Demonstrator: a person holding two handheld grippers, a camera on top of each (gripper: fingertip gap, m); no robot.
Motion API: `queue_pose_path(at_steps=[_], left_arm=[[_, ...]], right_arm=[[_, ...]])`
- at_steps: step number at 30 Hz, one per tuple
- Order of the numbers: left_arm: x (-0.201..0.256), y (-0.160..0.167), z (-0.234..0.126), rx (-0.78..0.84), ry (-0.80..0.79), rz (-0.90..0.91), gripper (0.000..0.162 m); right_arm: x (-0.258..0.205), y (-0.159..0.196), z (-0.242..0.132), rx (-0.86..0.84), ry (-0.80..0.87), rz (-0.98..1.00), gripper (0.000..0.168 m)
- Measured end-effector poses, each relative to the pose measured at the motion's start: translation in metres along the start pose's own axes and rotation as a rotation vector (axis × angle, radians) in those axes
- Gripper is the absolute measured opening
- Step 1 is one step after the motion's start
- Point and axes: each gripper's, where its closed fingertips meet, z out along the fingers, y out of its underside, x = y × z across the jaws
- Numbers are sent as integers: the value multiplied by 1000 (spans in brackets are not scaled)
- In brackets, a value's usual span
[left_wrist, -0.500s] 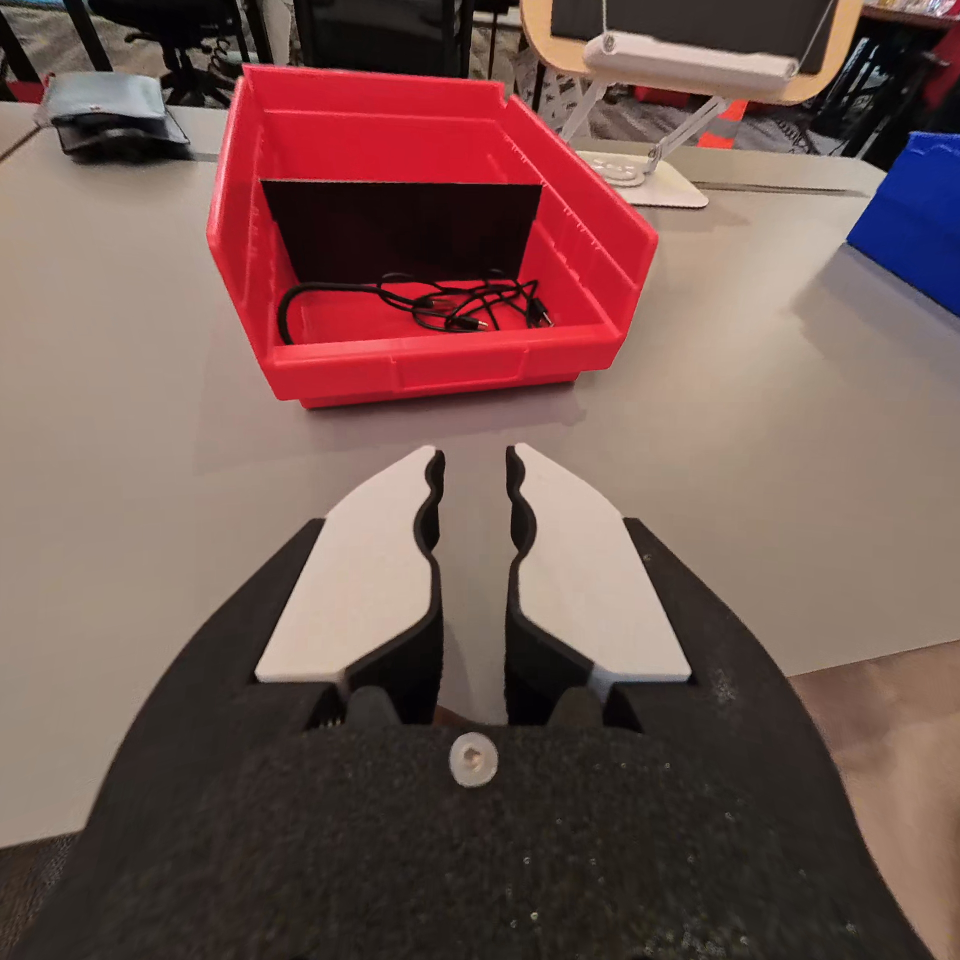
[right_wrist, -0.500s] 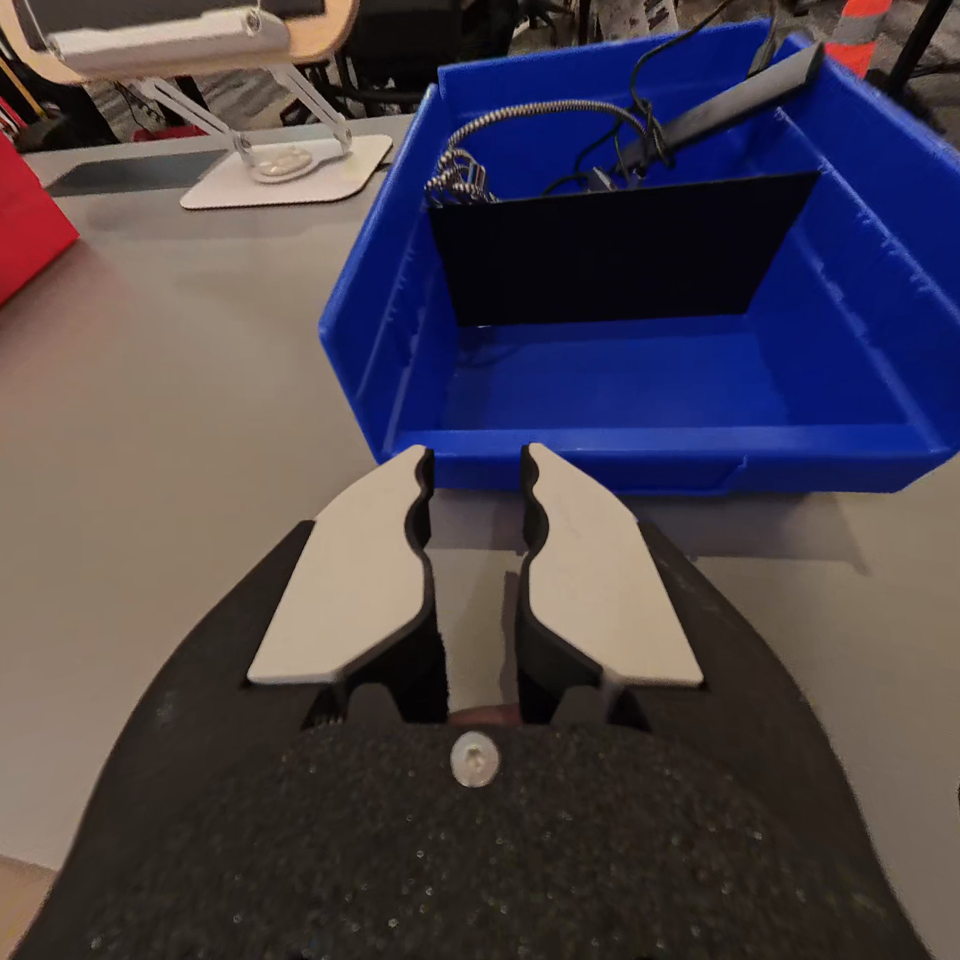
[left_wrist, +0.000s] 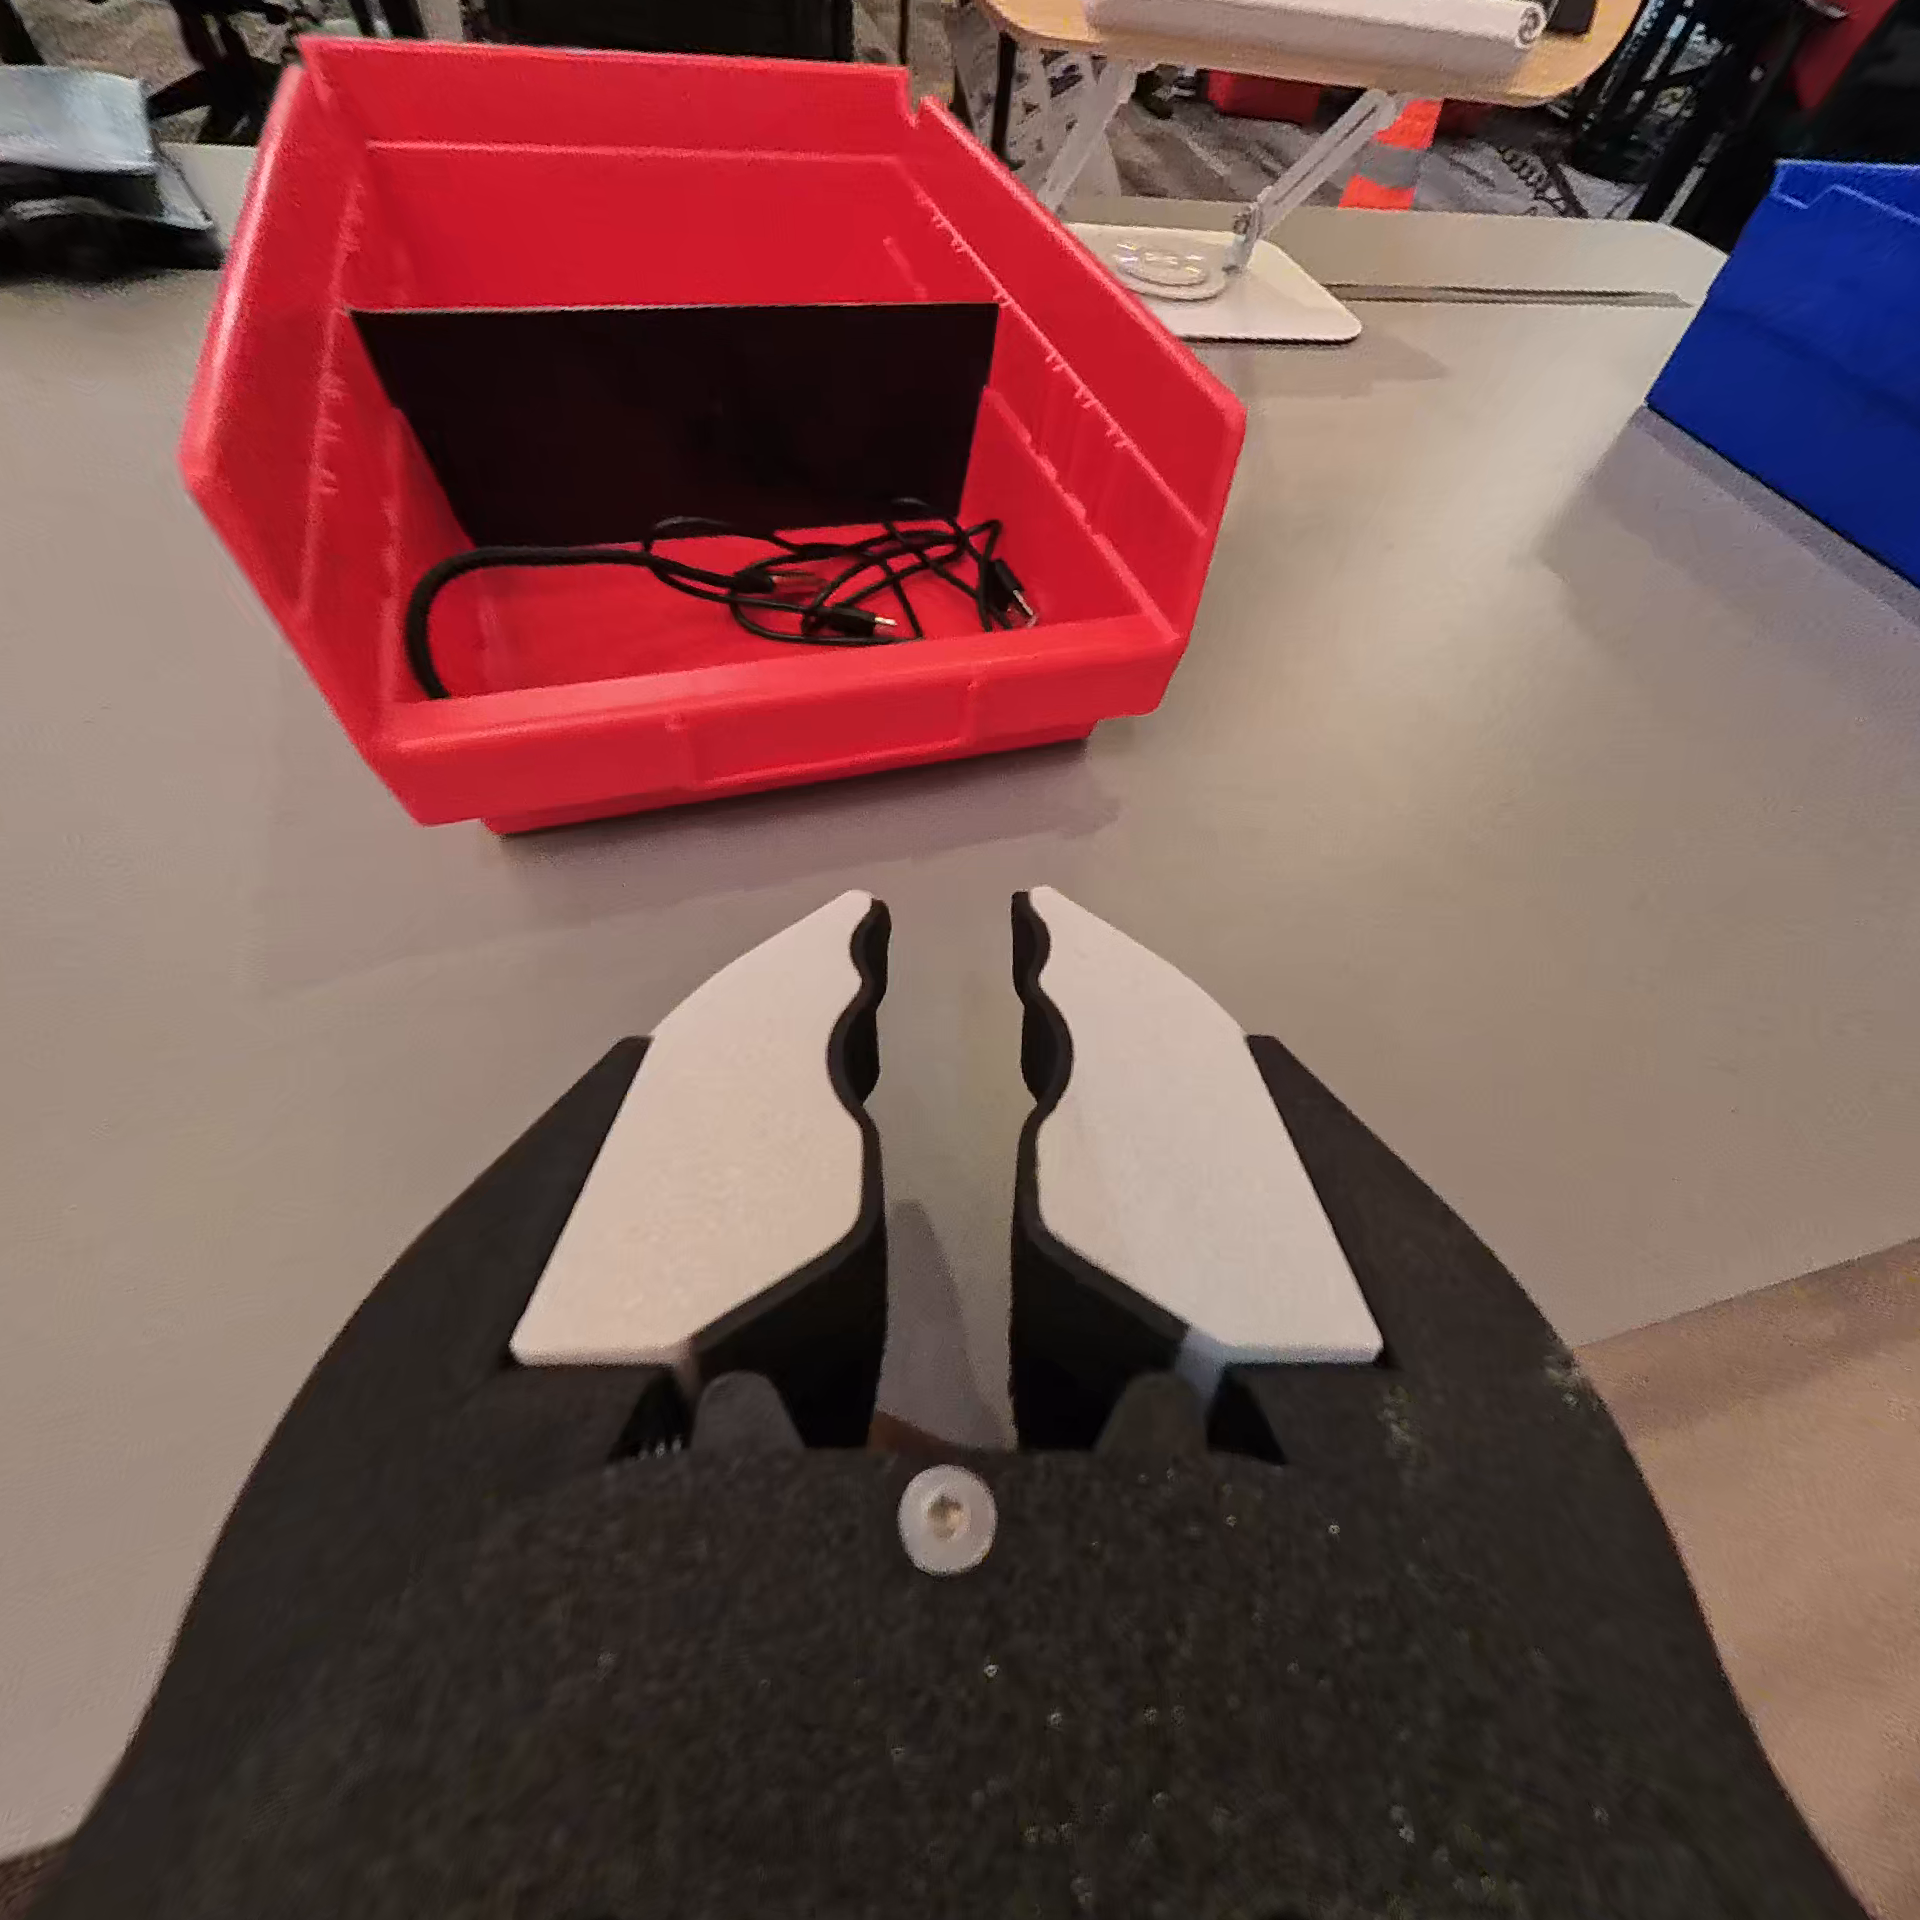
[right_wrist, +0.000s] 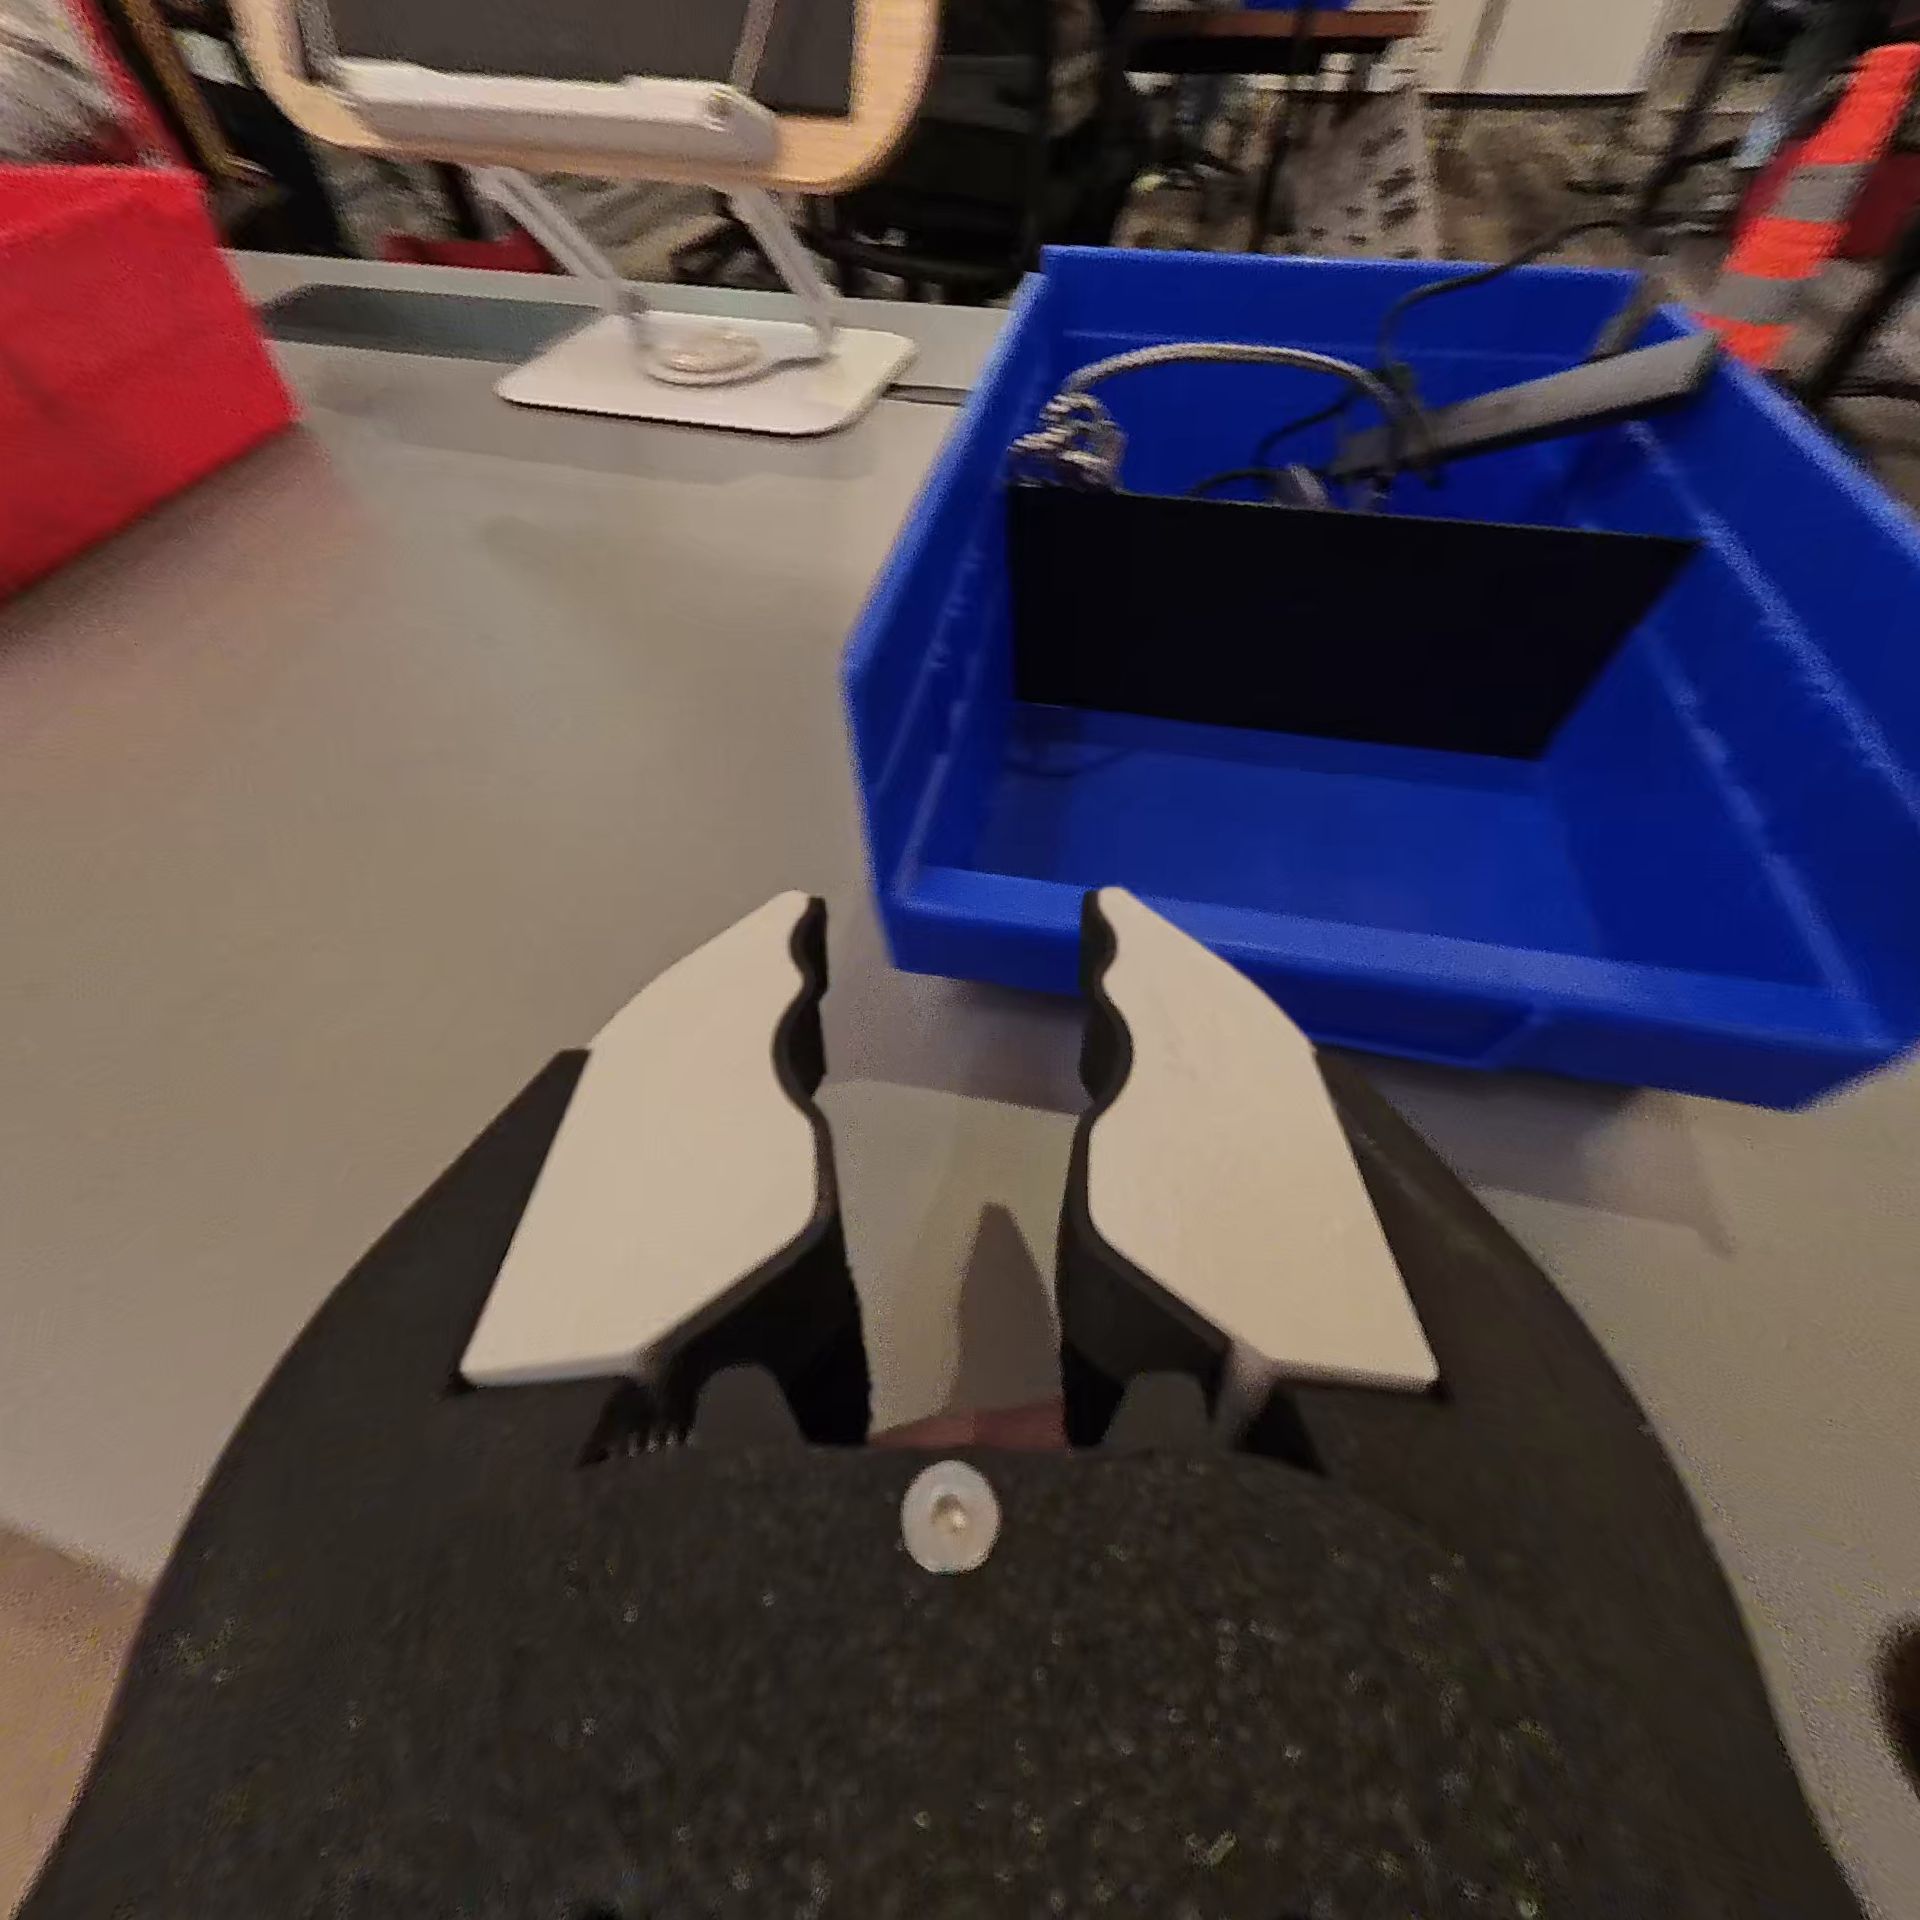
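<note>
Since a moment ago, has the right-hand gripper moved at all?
Yes. The right gripper has swung left and drawn back: the blue plastic bin now sits farther right in its view, and its fingers stand wider apart.

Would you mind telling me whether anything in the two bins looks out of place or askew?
In the blue bin, a long dark bar leans tilted, its end poking over the back rim. The red bin's black cables lie tangled.

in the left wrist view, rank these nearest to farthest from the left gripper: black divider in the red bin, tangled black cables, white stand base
From the left gripper, whose jaws stand open and hold nothing:
1. tangled black cables, in the red bin's front compartment, straight ahead.
2. black divider, upright across the bin just behind the cables.
3. white stand base, on the table beyond the bin, to the right.
</note>
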Motion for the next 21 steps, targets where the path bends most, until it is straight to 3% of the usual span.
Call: queue_pose_path(at_steps=[6,7,13,17,21], left_arm=[[18,-2,16,-13,18,118,22],[22,-1,17,-12,24,140,22],[50,0,14,22,69,176,26],[136,-12,27,55,270,206,36],[263,-28,66,21,452,307,47]], right_arm=[[-49,-12,26,7,-229,127,72],[-54,-14,35,-11,-229,132,81],[-95,-22,55,-47,-267,150,93],[-107,-27,40,-30,-291,80,75],[-38,-34,10,43,5,72,72]])
